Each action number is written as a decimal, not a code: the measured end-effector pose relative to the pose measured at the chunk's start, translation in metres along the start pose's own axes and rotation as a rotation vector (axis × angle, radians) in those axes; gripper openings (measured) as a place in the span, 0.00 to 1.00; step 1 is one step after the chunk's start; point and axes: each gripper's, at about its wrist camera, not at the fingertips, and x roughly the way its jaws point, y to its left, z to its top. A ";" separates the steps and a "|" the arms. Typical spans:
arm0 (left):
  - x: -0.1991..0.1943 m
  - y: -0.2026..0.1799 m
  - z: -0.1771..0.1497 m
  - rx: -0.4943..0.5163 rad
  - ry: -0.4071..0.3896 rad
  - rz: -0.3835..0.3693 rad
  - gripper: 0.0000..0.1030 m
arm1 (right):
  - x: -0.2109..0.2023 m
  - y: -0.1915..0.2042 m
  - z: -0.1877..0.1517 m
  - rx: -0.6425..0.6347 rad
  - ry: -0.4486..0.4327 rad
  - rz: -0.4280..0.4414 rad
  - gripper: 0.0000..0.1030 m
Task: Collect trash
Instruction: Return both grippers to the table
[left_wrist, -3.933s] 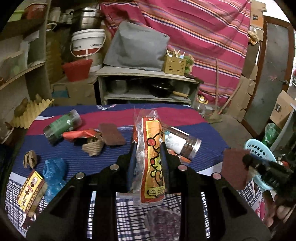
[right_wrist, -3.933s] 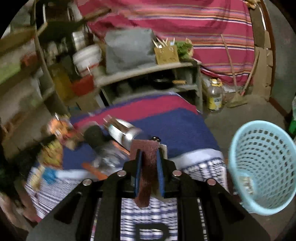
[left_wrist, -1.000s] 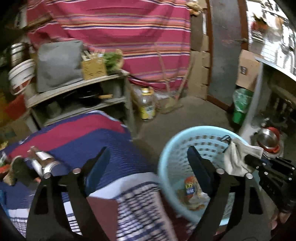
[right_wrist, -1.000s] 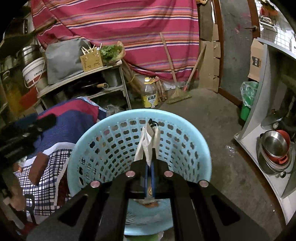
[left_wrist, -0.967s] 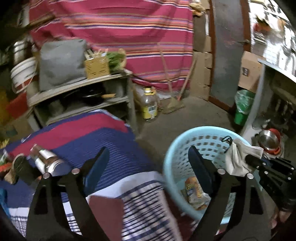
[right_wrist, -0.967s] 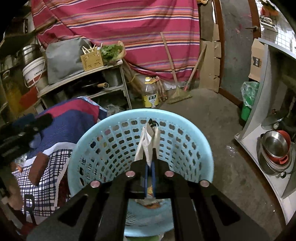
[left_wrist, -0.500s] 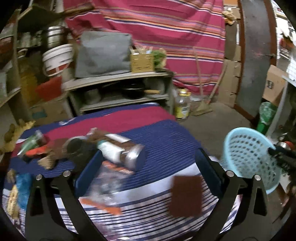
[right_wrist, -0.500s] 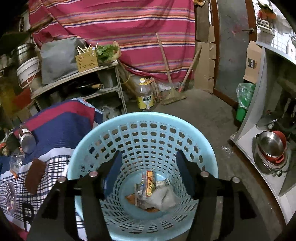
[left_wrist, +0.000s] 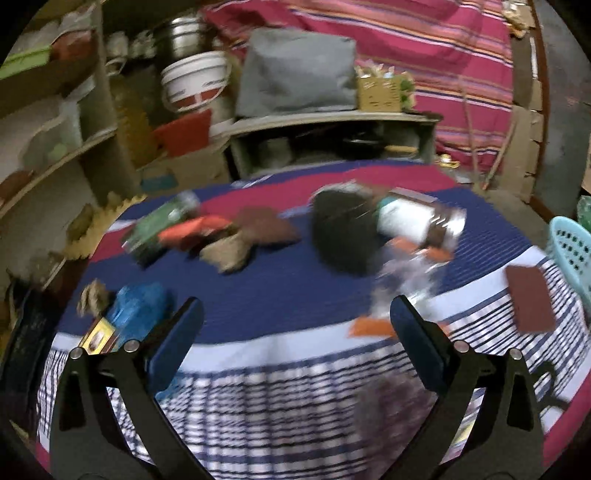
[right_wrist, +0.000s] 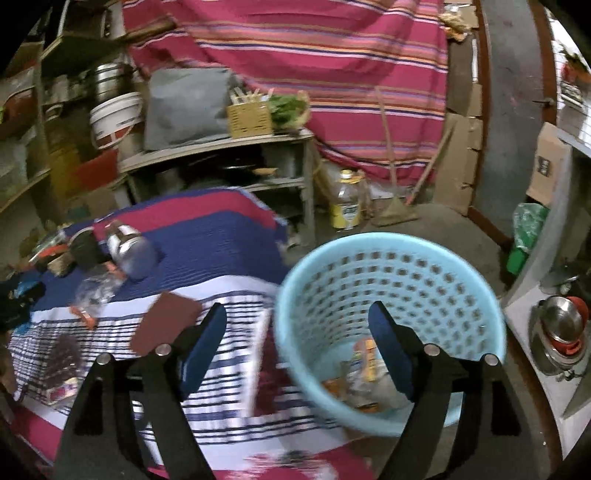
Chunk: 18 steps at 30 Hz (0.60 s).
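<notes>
1. Ahead of my left gripper (left_wrist: 295, 314) the table is littered: a black round lump (left_wrist: 345, 232), a clear jar (left_wrist: 421, 221) lying on its side just beside it, a crumpled clear wrapper (left_wrist: 410, 280), a brown pad (left_wrist: 266, 230), a green bottle (left_wrist: 159, 227) and a blue bag (left_wrist: 138, 306) near my left finger. The view is smeared, so I can't name the smaller bits for sure.
2. A dark red scrubbing pad (left_wrist: 530, 299) lies flat near the table's right edge, close to the basket (right_wrist: 391, 306).
3. The pale blue basket stands on the floor, just beside the table; wrappers (right_wrist: 364, 373) lie in its bottom, seen between the fingers of my right gripper (right_wrist: 297, 317).
4. The table (left_wrist: 280, 295) wears a striped cloth of blue, red and white. Behind it stand a low shelf (right_wrist: 221, 147), a white bucket (left_wrist: 194, 85), a grey cushion (left_wrist: 295, 74) and a striped red hanging (right_wrist: 314, 55); an oil bottle (right_wrist: 345, 205) sits on the concrete floor.
5. My left gripper tilts down over the near table edge, jaws wide apart, holding nothing.
6. My right gripper tilts down at the basket rim, its jaws have just been opening, and nothing is between them.
</notes>
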 end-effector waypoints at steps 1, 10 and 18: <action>0.001 0.006 -0.004 -0.004 0.004 0.012 0.95 | 0.002 0.011 -0.002 -0.006 0.005 0.015 0.79; 0.000 0.064 -0.024 -0.077 0.013 0.077 0.95 | 0.032 0.081 -0.026 -0.058 0.063 0.024 0.84; 0.005 0.105 -0.041 -0.159 0.048 0.115 0.95 | 0.056 0.116 -0.035 -0.086 0.114 0.021 0.84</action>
